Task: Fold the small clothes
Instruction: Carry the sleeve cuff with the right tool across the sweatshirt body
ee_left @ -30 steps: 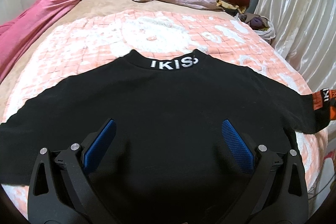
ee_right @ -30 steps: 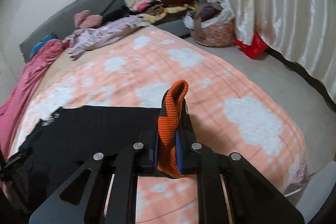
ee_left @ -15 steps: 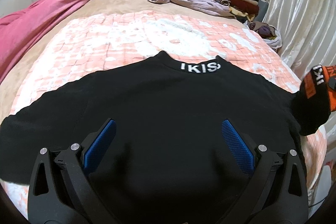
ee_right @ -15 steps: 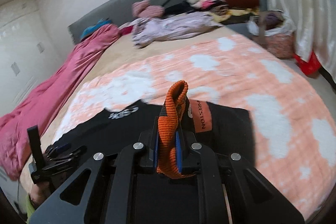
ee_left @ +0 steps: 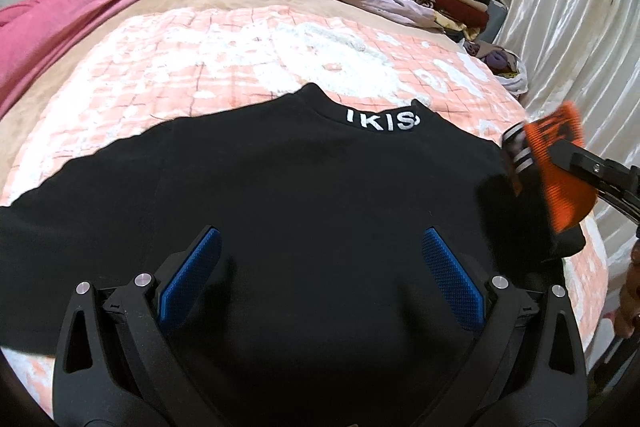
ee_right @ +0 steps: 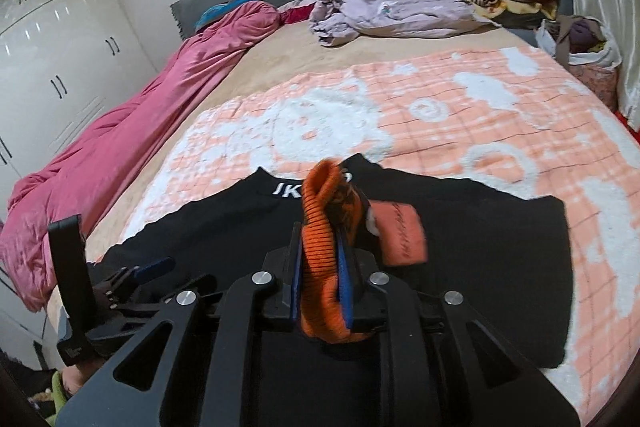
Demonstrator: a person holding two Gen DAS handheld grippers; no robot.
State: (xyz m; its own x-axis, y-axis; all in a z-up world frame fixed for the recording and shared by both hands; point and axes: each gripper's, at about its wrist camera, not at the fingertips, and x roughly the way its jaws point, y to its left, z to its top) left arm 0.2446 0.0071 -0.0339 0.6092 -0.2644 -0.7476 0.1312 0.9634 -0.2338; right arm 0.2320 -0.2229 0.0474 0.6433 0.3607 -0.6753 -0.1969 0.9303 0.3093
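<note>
The black sweater lies flat on the peach blanket. The right gripper is clamped on its orange cuff (held above the chest). The left gripper hovers spread wide.

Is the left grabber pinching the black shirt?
No, the left gripper is wide open, its blue pads spread apart above the black shirt.

The right gripper, jaws clamped on the orange cuff, now sits over the body of the black sweatshirt instead of out past its edge. The sleeve is folded inward across the chest; its orange patch now faces up beside the cuff. The cuff appears higher and closer in the left wrist view.
</note>
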